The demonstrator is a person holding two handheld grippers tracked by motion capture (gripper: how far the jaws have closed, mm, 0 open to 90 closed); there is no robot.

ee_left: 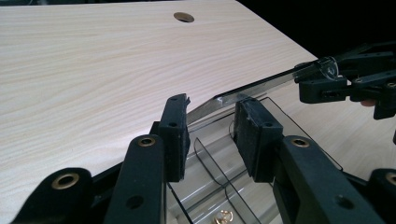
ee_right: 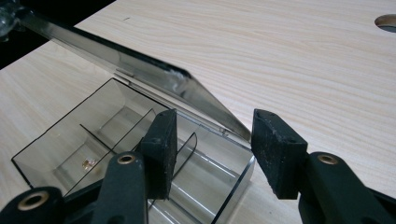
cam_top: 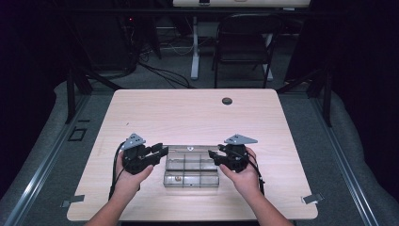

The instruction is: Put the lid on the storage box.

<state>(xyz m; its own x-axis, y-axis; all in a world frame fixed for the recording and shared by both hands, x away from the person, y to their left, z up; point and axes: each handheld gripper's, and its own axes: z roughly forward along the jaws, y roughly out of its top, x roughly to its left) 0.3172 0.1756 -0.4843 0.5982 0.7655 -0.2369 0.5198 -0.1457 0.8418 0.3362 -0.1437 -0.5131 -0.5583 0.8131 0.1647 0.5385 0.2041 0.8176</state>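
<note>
I keep both sets of jaws wide around the ends of the clear compartment box [cam_top: 191, 172] on the table [cam_top: 188, 113] (lid [ee_right: 140, 70] half raised), lifting evenly so nothing twists.

A compartment box [cam_top: 191, 170] sits on the table [cam_top: 188, 113] near the front edge, midway between the left and right edges. Its lid [ee_right: 140, 70] stands tilted up along the box's far side. A small ring [cam_top: 178, 178] lies in the front left compartment. A round hole [cam_top: 227, 100] lies near the table's far edge, right of centre.
</note>
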